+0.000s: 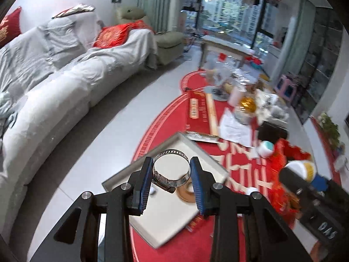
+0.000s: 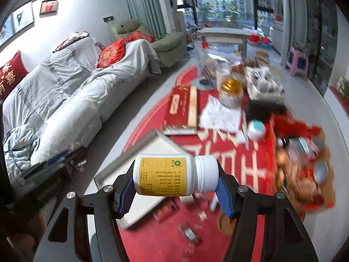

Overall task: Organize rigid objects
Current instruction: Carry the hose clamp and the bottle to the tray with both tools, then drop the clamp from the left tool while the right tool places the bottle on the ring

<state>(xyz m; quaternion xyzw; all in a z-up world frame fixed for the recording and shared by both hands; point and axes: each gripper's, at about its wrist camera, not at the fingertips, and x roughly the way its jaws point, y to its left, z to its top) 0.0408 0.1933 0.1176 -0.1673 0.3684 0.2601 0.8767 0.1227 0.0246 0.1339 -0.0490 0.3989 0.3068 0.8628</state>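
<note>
My left gripper is shut on a metal hose clamp, held in the air above a white tray that lies on a round red mat. A brown tape ring rests in the tray. My right gripper is shut on a white pill bottle with a yellow label, gripped end to end and lying sideways, lifted over the same tray. In the left wrist view the right gripper with the bottle shows at the right edge.
A grey covered sofa runs along the left. The red mat carries red boxes, papers, a gold-lidded jar, a small white-and-teal container and a cluttered cardboard piece. A low table stands by the window.
</note>
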